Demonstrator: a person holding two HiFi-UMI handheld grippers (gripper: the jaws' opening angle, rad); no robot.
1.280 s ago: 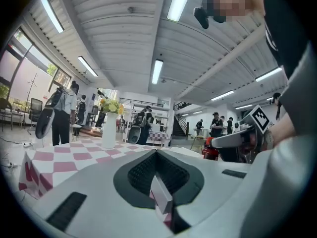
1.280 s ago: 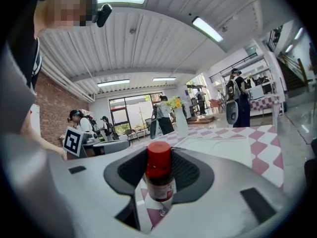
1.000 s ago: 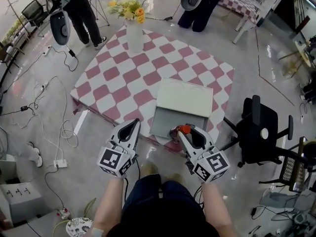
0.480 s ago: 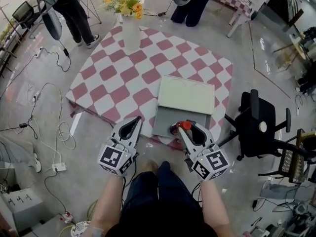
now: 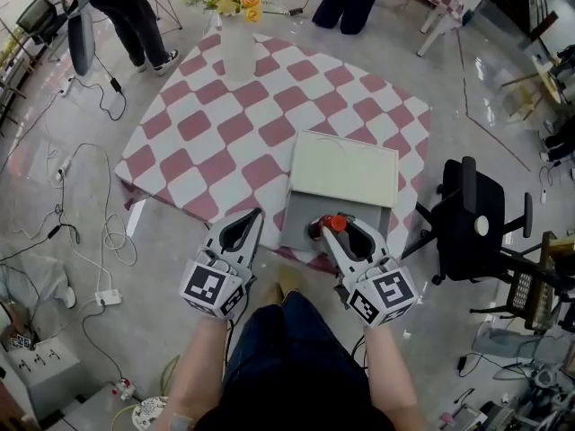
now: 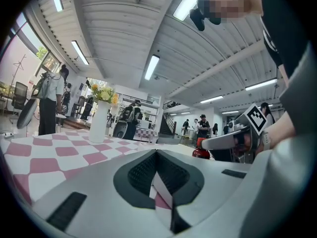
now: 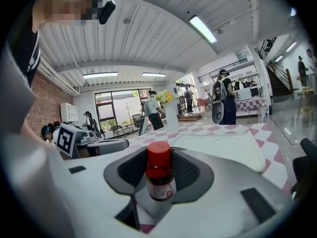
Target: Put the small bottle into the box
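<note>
The small bottle [image 7: 159,175], dark glass with a red cap, stands upright between the right gripper's [image 7: 159,155] fingers [image 7: 198,170], which are clamped on its body. In the head view these fingers hold the bottle [image 5: 332,224] over the near right part of the open pale box [image 5: 296,227], whose raised lid [image 5: 344,167] lies just beyond their tips. The box sits at the near edge of the pink-and-white checked worktop [image 5: 207,142]. To the left of the box, the left gripper's [image 5: 254,215] fingers [image 6: 138,175] are pressed together, empty, over the worktop's edge. Far ahead of both stands a white vase [image 5: 238,52] of flowers.
</note>
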